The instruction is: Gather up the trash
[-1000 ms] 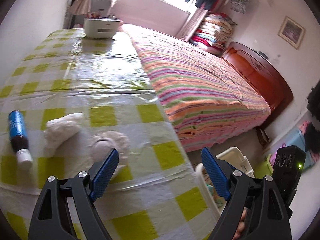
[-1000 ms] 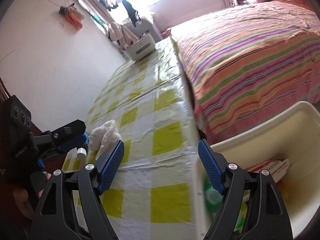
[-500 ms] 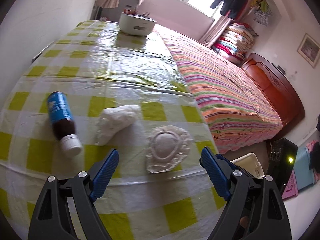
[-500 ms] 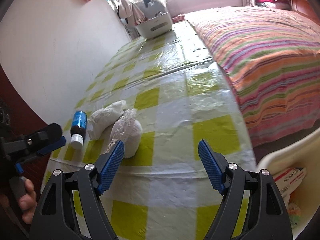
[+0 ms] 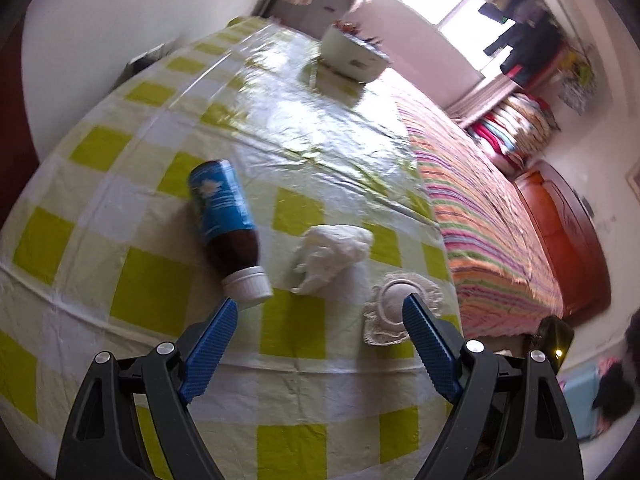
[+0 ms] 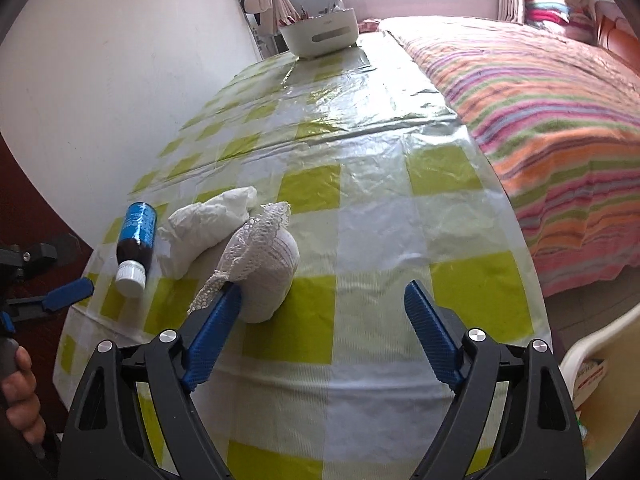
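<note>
Three pieces of trash lie on the green-checked table (image 5: 288, 328) (image 6: 360, 240). A brown bottle (image 5: 226, 228) (image 6: 135, 242) with a blue label and white cap lies on its side. Right of it is a crumpled white tissue (image 5: 330, 252) (image 6: 208, 226), then a white cup-shaped mask with a lace rim (image 5: 394, 312) (image 6: 264, 268). My left gripper (image 5: 320, 316) is open and empty, its fingers flanking the gap between the bottle cap and the mask. My right gripper (image 6: 322, 300) is empty, its jaws opening wider, the left fingertip (image 6: 224, 304) right beside the mask.
A white bin (image 6: 592, 368) with a printed carton inside stands off the table's right corner. A white basket (image 5: 352, 54) (image 6: 320, 32) sits at the table's far end. A striped bed (image 5: 488, 216) (image 6: 560, 128) runs along the right. A hand (image 6: 18, 396) grips the left tool.
Both views have swung left from the bin toward the table. The bottle, tissue and mask now sit closer to both grippers. The right jaws stand wider apart.
</note>
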